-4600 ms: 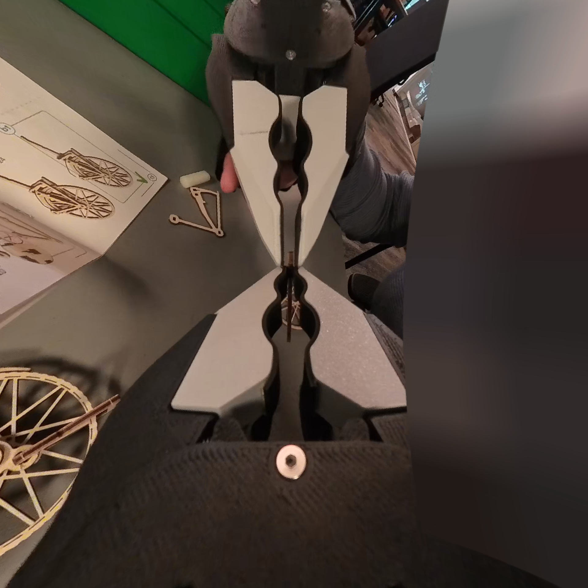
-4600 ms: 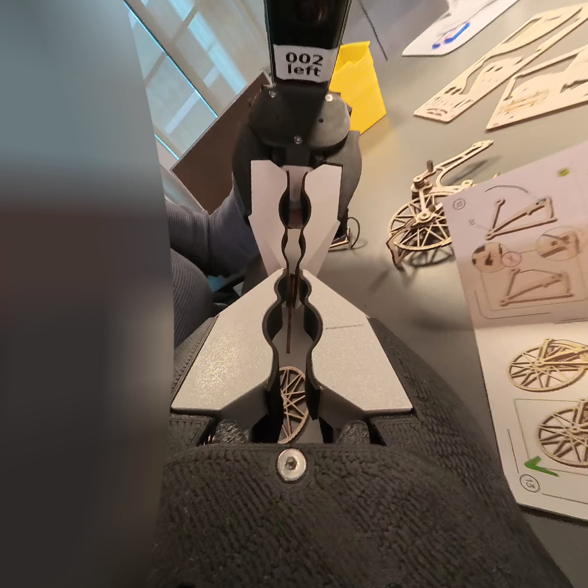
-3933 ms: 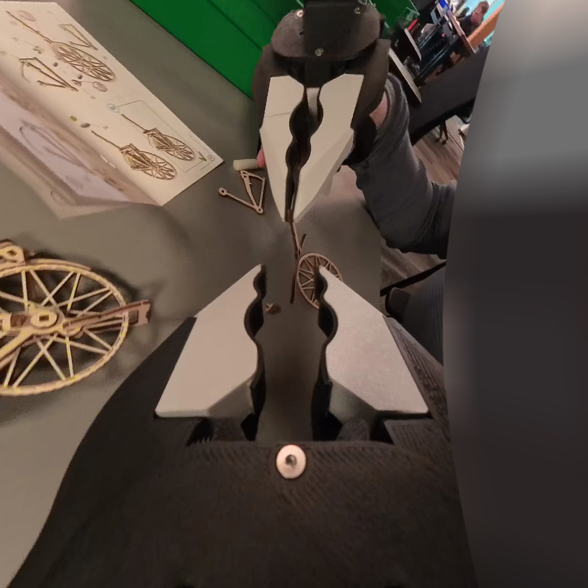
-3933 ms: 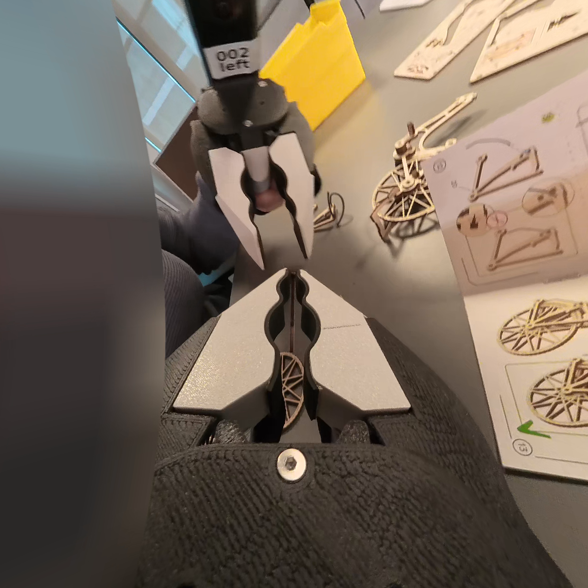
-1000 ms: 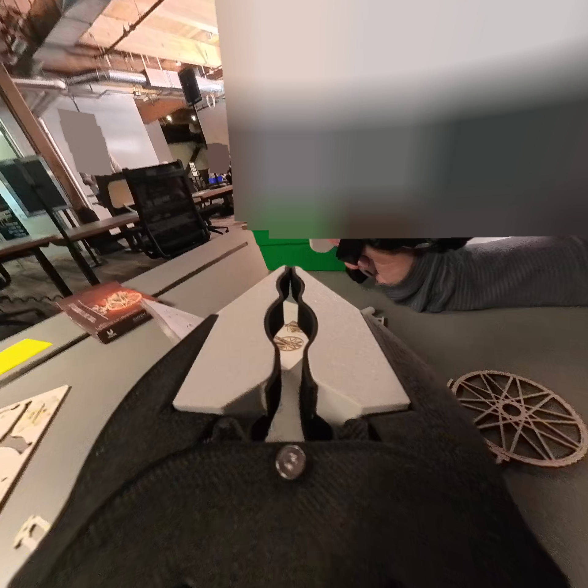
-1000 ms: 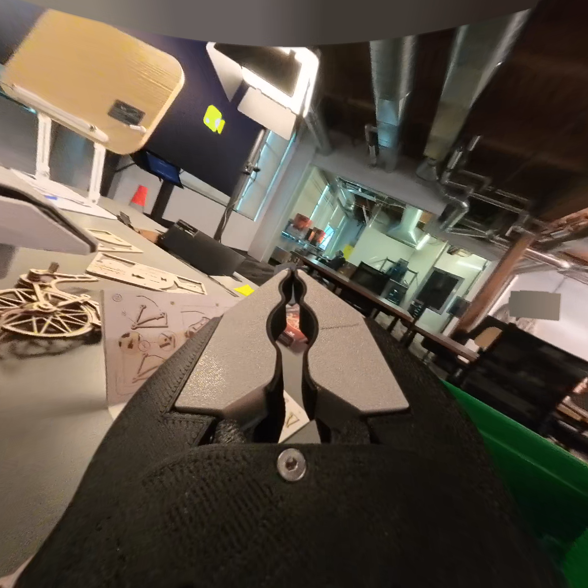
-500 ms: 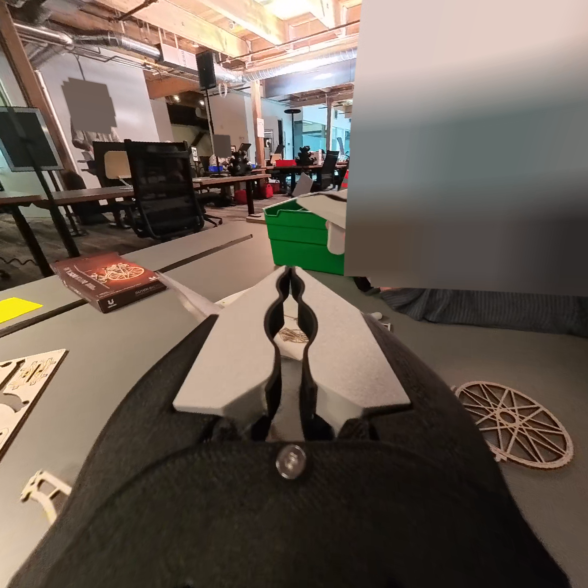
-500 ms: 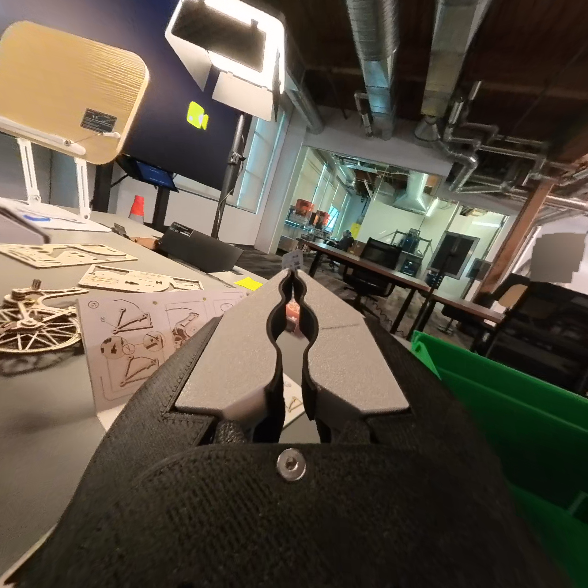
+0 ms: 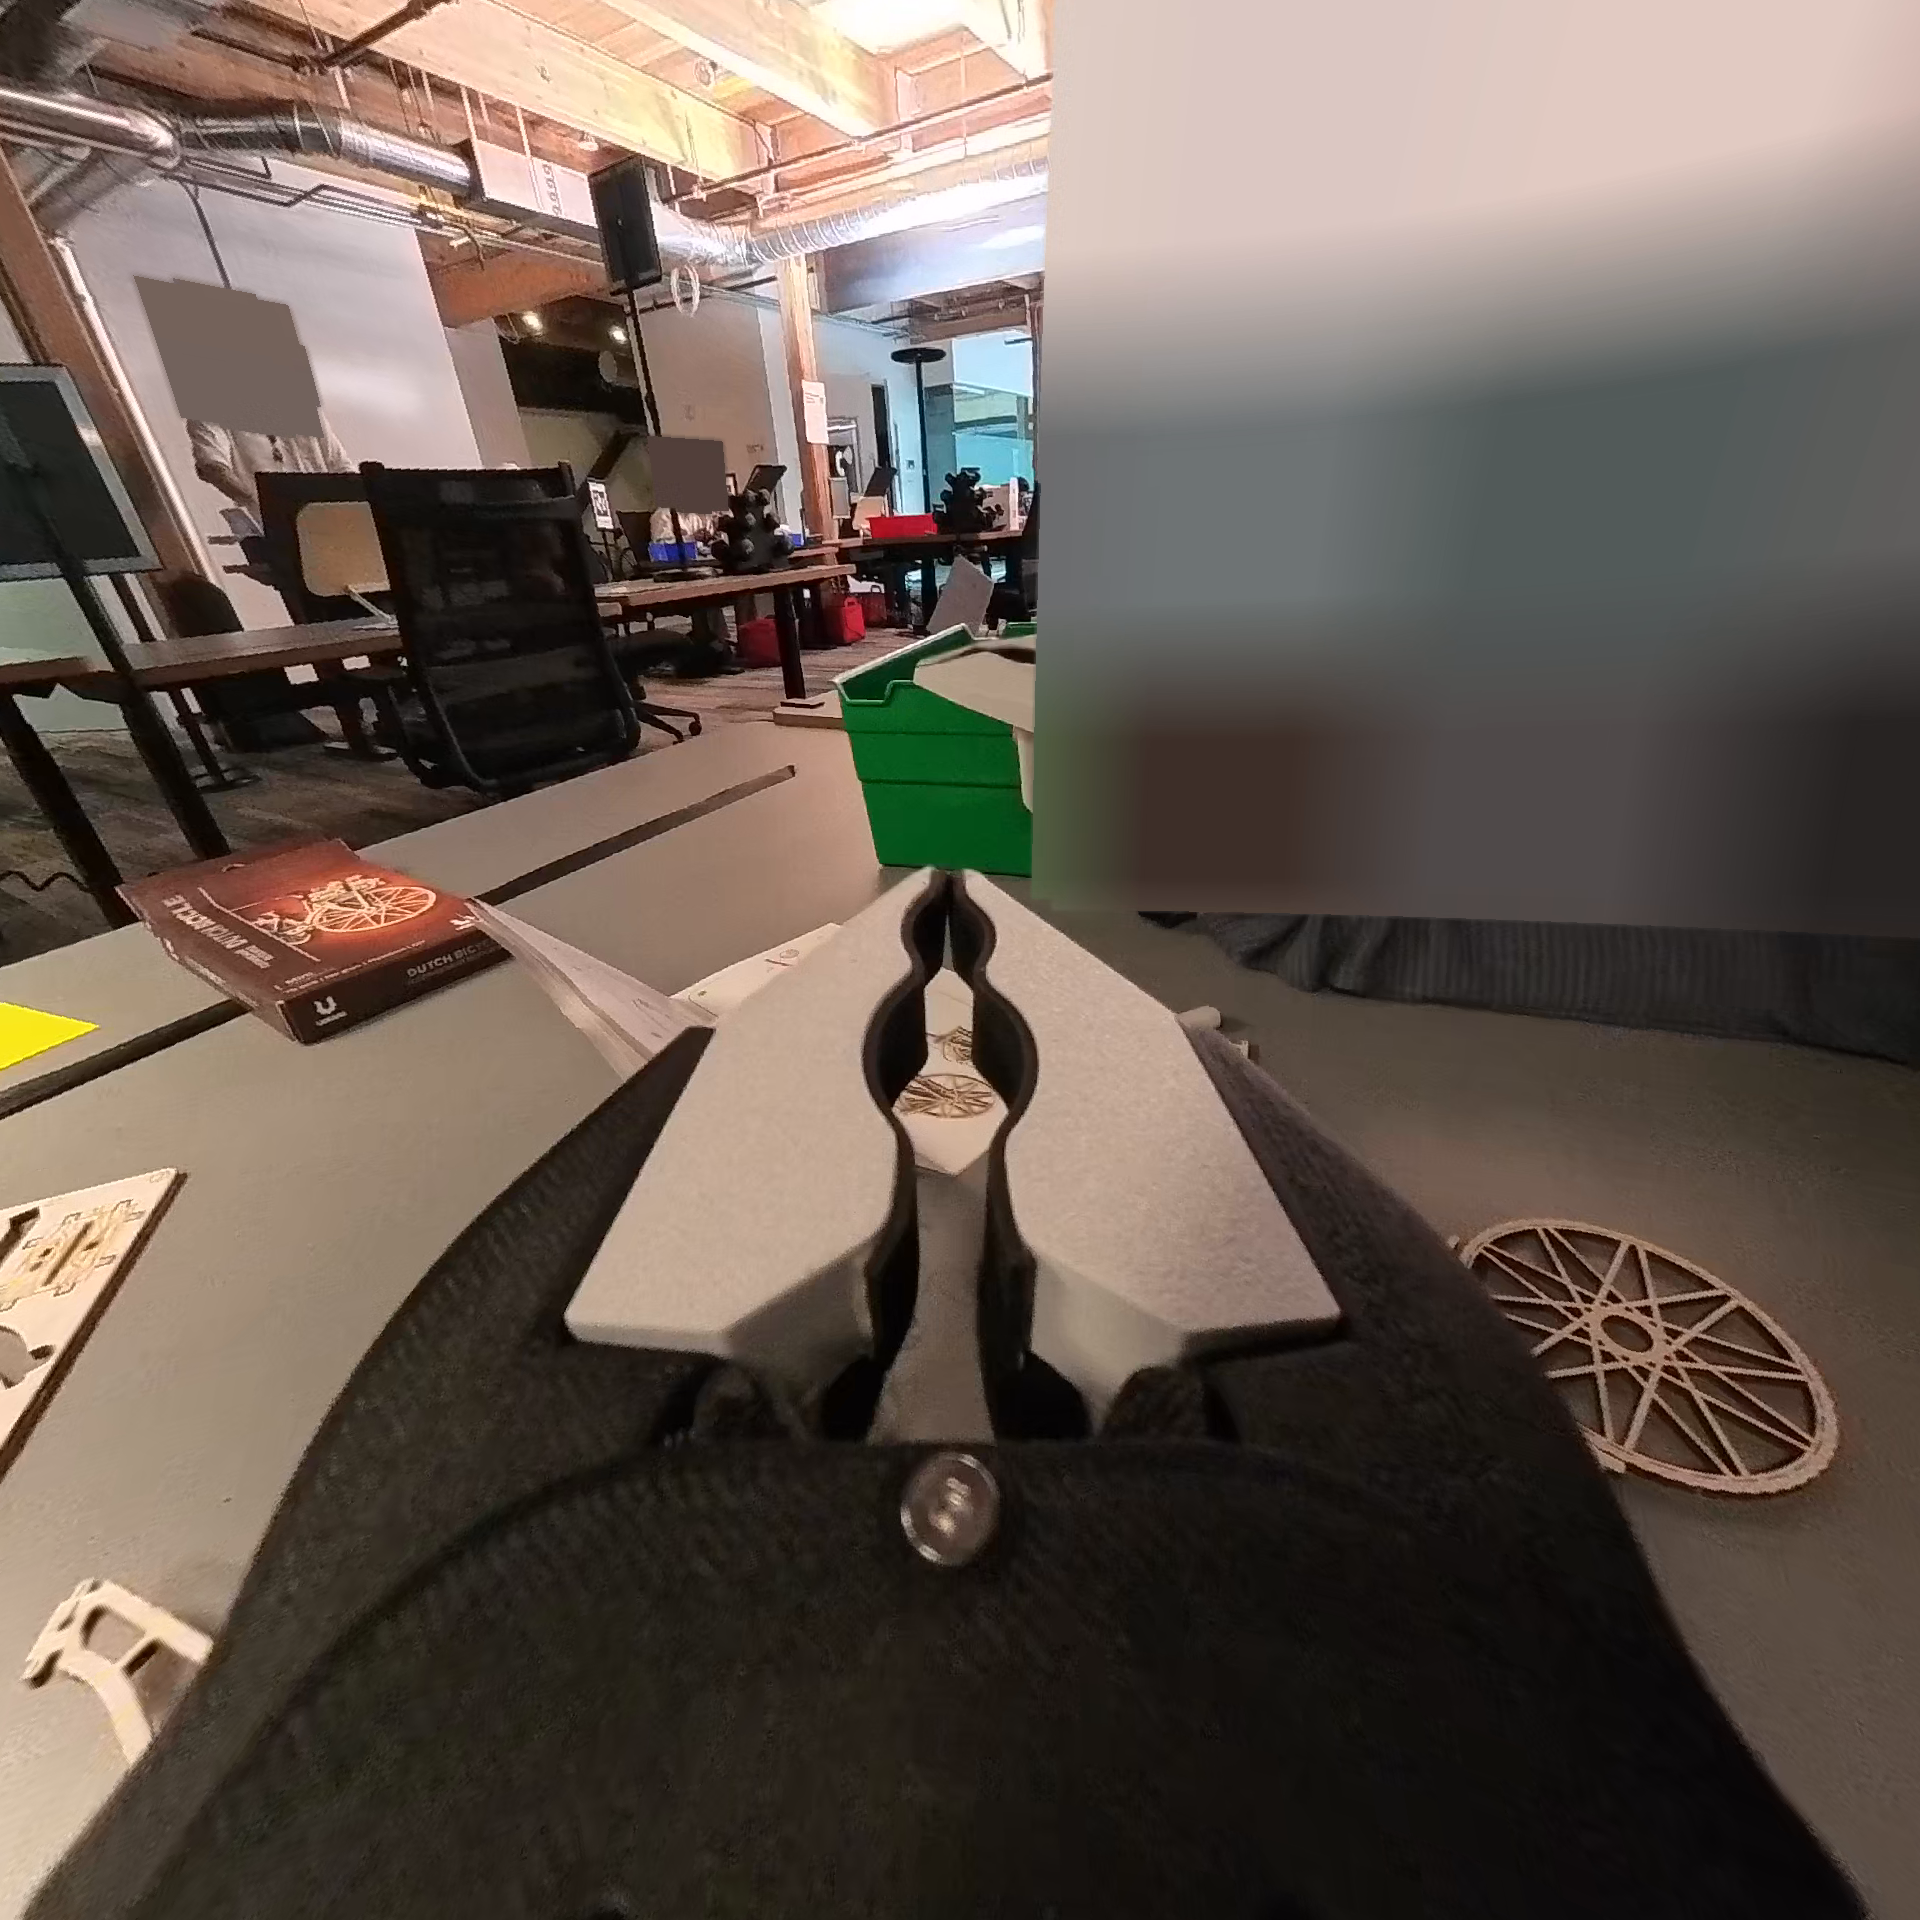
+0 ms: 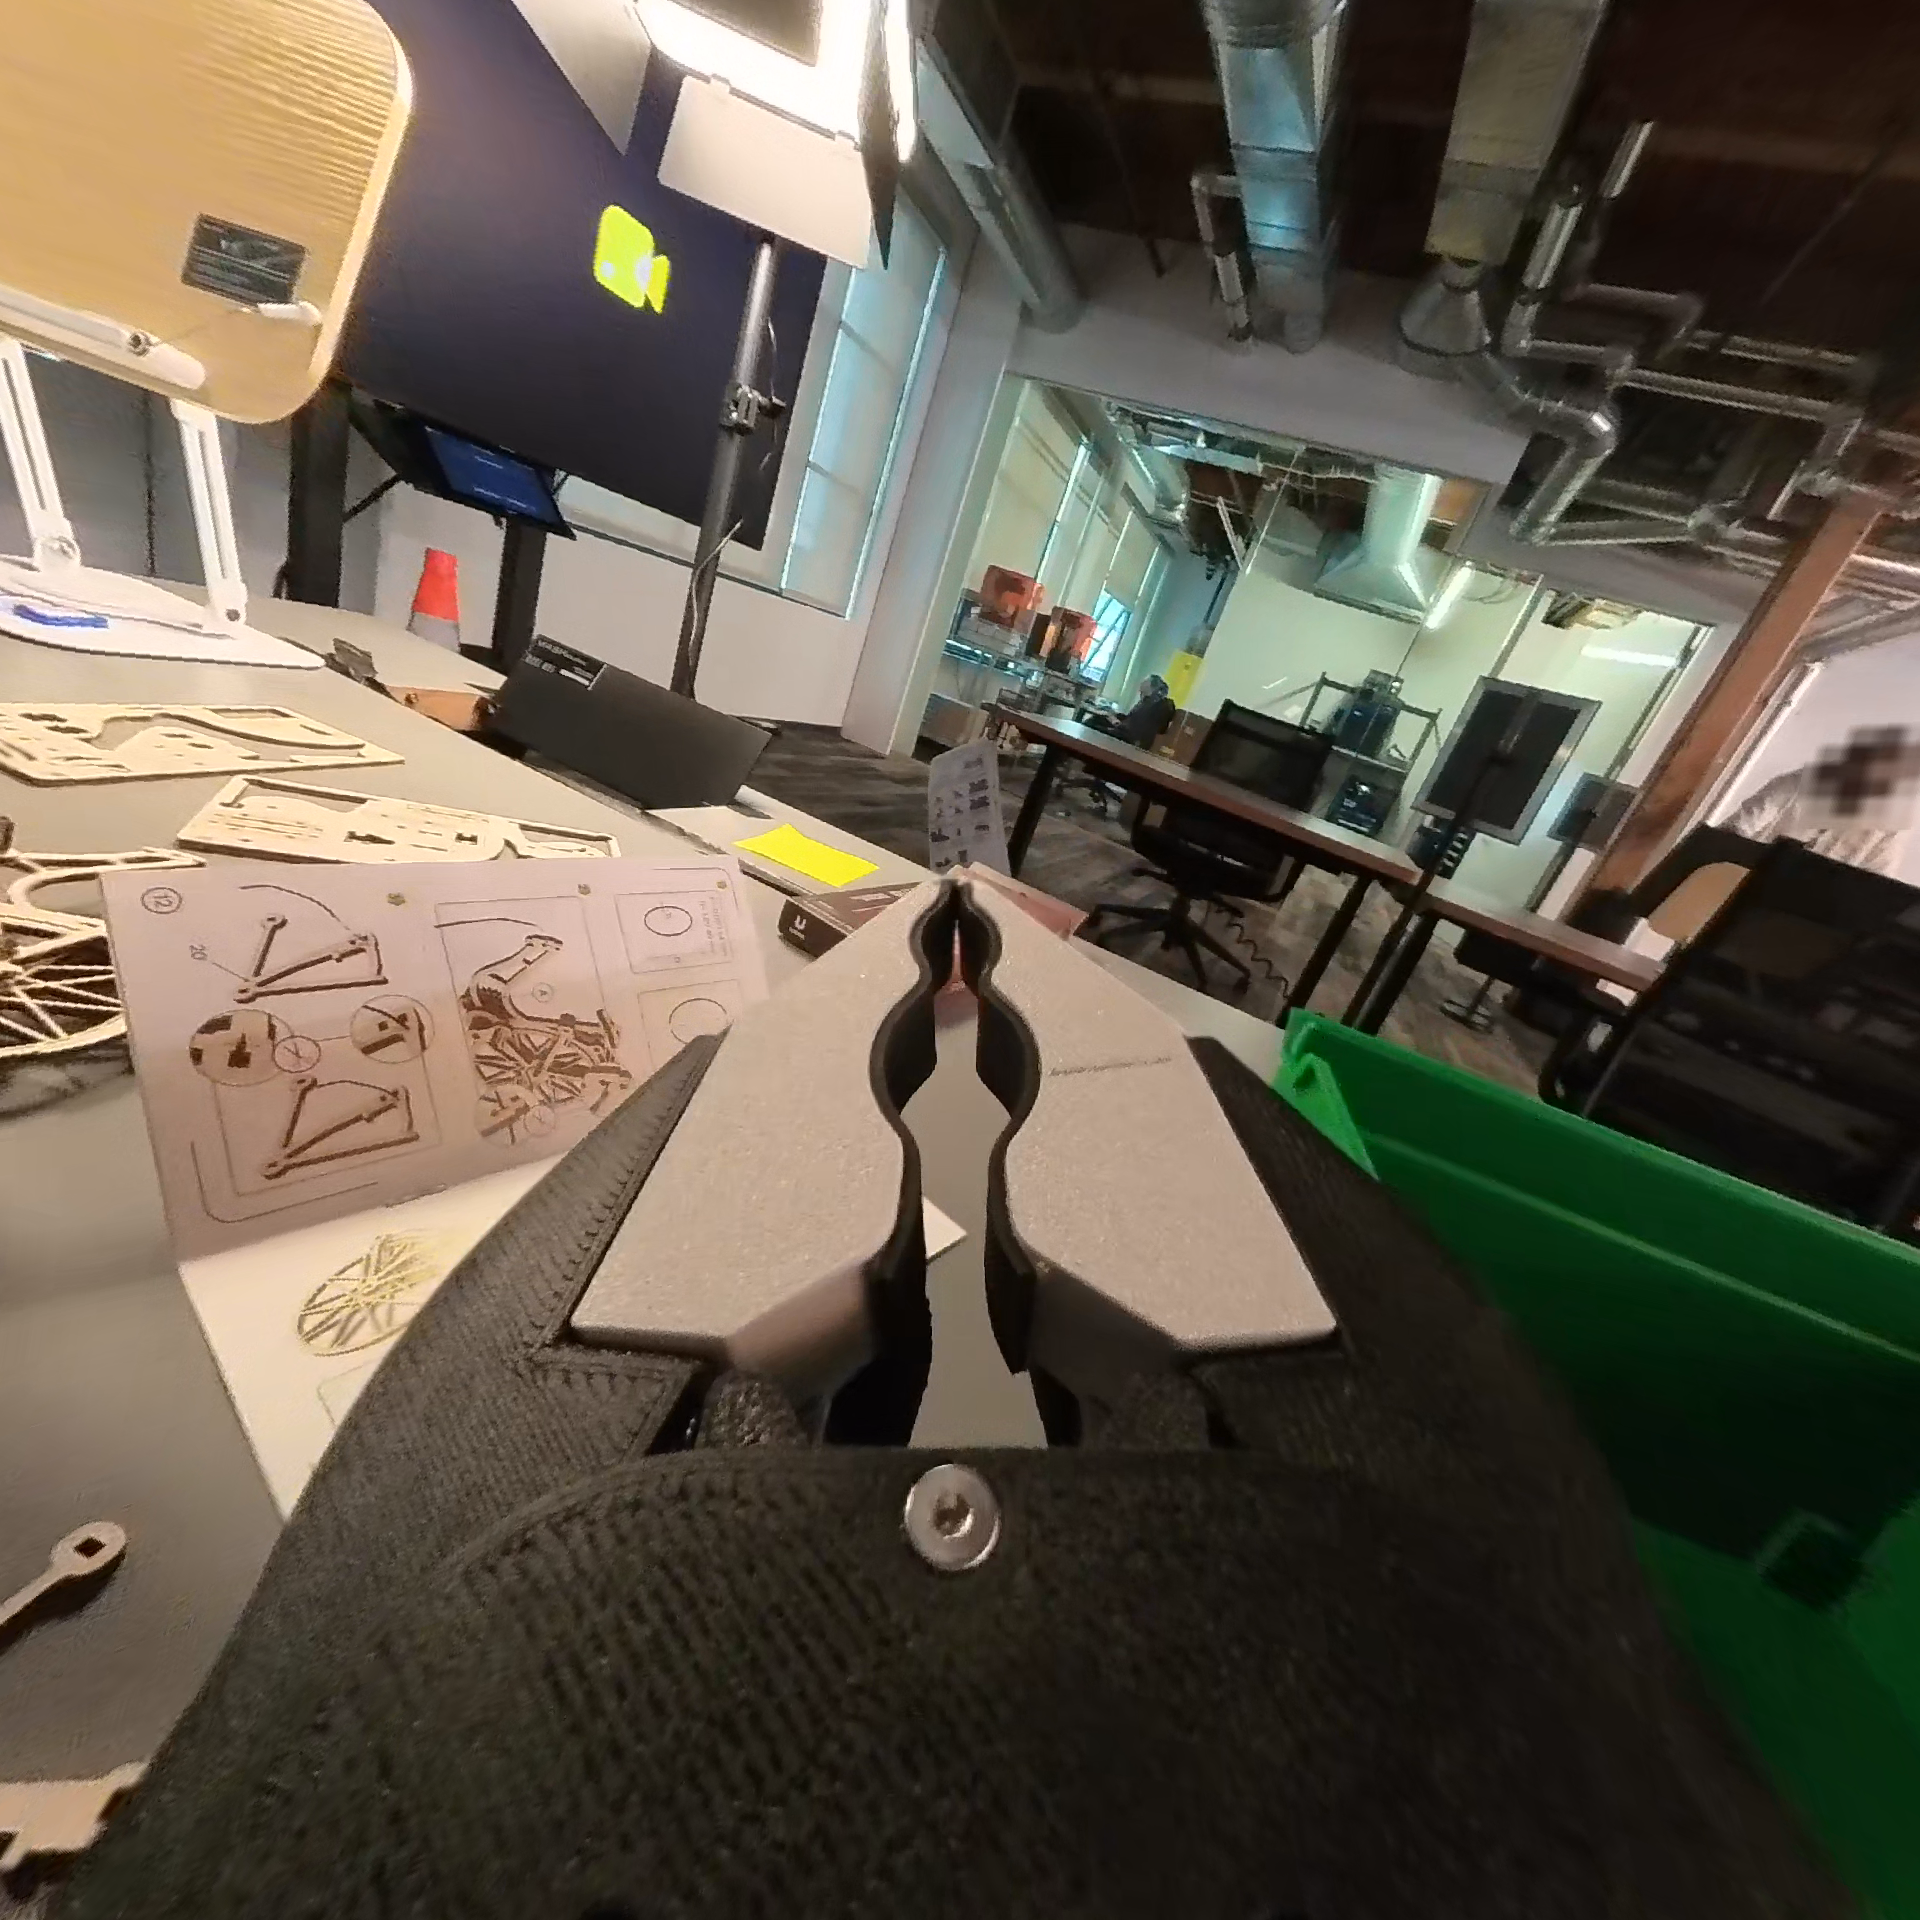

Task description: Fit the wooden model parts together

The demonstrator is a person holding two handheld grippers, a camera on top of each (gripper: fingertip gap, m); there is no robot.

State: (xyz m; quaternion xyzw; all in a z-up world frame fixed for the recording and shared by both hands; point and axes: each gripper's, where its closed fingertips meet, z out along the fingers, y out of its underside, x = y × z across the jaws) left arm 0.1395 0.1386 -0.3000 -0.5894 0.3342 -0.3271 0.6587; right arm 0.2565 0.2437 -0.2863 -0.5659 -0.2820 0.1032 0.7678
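Resting closed, left tongs point(image 9: 951, 902), printed box point(image 9: 312, 935)

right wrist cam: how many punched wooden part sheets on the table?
2. The far sheet lies at the left edge, by the white stand base; the near sheet lies just behind the instruction booklet. Others may be out of frame.

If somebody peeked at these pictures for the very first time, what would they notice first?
Probably the left gripper, big in the middle of its own view, shut and holding nothing. Just right of it a flat wooden spoked wheel lies on the grey table. In the right wrist view, the bright green bin fills the right side, and an open instruction sheet with drawings lies to the left of the shut right gripper.
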